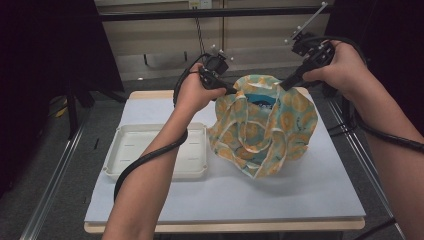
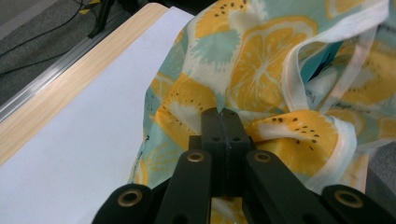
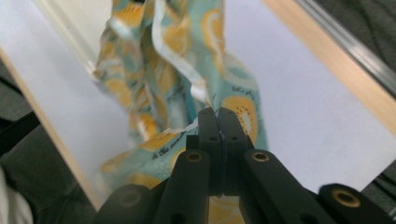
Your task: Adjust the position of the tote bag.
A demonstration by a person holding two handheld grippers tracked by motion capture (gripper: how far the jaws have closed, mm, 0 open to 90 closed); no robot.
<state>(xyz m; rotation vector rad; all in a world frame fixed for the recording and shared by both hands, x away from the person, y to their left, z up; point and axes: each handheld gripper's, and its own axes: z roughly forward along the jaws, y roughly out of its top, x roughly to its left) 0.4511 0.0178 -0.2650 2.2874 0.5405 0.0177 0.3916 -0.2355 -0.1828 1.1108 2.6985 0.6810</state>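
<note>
A thin cloth bag (image 1: 262, 125) printed with orange slices on pale teal hangs above the white table mat (image 1: 310, 185), held up by both grippers. My left gripper (image 1: 235, 91) is shut on the bag's left upper edge; in the left gripper view its jaws (image 2: 222, 114) pinch the fabric (image 2: 261, 60). At the bag's right upper edge, my right gripper (image 1: 284, 85) is shut on the cloth; the right gripper view has its jaws (image 3: 216, 113) clamped on the fabric (image 3: 159, 56) near a white hem. The bag's mouth gapes between the two grippers.
A shallow white tray (image 1: 125, 150) lies on the mat to the left of the bag, under my left forearm. The wooden table edge (image 1: 225, 226) runs along the front. Metal rails and dark floor flank the table.
</note>
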